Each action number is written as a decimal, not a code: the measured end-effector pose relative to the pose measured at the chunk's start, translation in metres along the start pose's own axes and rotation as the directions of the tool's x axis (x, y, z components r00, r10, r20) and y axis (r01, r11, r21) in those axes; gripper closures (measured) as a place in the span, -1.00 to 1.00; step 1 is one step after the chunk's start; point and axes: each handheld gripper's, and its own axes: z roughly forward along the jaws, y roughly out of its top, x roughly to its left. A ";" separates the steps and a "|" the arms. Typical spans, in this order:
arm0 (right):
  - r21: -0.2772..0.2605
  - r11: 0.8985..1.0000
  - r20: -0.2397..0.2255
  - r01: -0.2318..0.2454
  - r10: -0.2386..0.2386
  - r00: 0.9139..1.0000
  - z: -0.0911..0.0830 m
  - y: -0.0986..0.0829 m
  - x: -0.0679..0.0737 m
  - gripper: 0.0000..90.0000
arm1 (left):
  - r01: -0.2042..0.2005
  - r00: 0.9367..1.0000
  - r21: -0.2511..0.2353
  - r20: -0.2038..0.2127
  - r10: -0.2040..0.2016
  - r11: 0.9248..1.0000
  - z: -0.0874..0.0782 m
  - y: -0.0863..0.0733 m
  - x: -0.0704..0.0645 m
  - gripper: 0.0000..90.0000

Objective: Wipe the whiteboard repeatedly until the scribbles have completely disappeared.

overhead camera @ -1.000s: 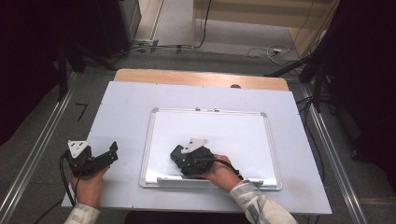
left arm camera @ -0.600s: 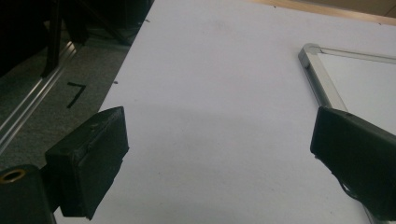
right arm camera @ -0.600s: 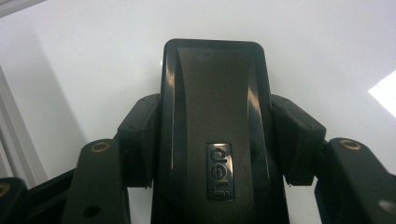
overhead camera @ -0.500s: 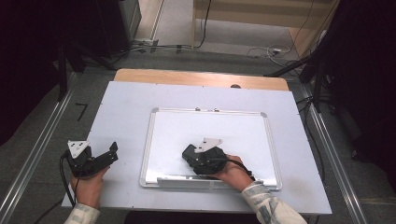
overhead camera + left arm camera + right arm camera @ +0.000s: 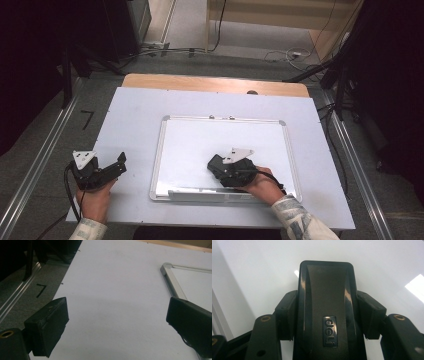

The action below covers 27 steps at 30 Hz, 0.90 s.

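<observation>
A white whiteboard [image 5: 200,140] with a silver frame lies flat in the middle of the pale table. My right gripper [image 5: 216,166] rests on its lower middle, shut on a black board eraser [image 5: 327,305] that lies flat against the white surface. The eraser carries a small "deli" badge and both jaws press its long sides. My left gripper [image 5: 120,161] is at the table's front left, off the board, open with nothing between its jaws. In the left gripper view the board's near-left frame corner [image 5: 167,267] lies ahead on the right.
The pale table sheet [image 5: 130,120] surrounds the board, with a wooden strip [image 5: 215,84] along the far edge. Aluminium rails [image 5: 45,145] run along both sides. Cables lie on the floor beyond, and a black "7" mark [image 5: 41,289] is on the floor at left.
My right gripper has slid the eraser to the right across the lower part of the board. The left gripper has stayed still.
</observation>
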 end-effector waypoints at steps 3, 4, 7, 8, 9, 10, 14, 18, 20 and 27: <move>-0.002 1.000 0.002 -0.001 0.001 1.000 -0.003 -0.004 -0.004 -0.13 | -0.001 1.000 0.000 -0.001 0.001 1.000 0.000 0.000 0.000 -0.90; 0.001 1.000 0.003 -0.001 0.001 1.000 -0.004 -0.004 -0.004 -0.14 | 0.000 1.000 0.000 -0.001 0.000 1.000 0.000 0.000 0.000 -0.90; 0.001 1.000 0.001 0.004 -0.004 1.000 -0.005 -0.007 -0.007 -0.13 | 0.000 1.000 0.000 -0.002 0.000 1.000 0.000 0.000 0.000 -0.90; 0.002 1.000 0.002 0.005 -0.005 1.000 -0.006 -0.007 -0.008 -0.13 | 0.000 1.000 0.001 -0.002 0.000 1.000 0.000 0.000 0.000 -0.90; 0.002 1.000 -0.002 0.010 -0.010 1.000 -0.007 -0.008 -0.009 -0.13 | 0.001 1.000 0.001 -0.002 -0.001 1.000 0.000 0.000 0.000 -0.90; 0.006 1.000 -0.003 0.005 -0.005 1.000 -0.007 -0.008 -0.010 -0.13 | 0.001 1.000 0.001 -0.003 -0.001 1.000 0.000 0.000 0.000 -0.90; 0.008 1.000 -0.004 0.001 -0.001 1.000 -0.009 -0.011 -0.012 -0.14 | 0.000 1.000 0.002 -0.003 0.000 1.000 0.000 0.000 0.000 -0.90; 0.008 1.000 0.001 0.000 0.000 1.000 -0.012 -0.014 -0.014 -0.14 | 0.000 1.000 0.001 -0.003 0.000 1.000 0.000 0.000 0.000 -0.90; 0.009 1.000 0.001 -0.006 0.006 1.000 -0.012 -0.015 -0.015 -0.14 | 0.000 1.000 0.002 -0.003 0.000 1.000 0.000 0.000 0.000 -0.90; 0.007 1.000 -0.006 -0.018 0.018 1.000 -0.016 -0.019 -0.022 -0.13 | -0.001 1.000 0.005 -0.004 0.001 1.000 0.001 0.000 -0.001 -0.90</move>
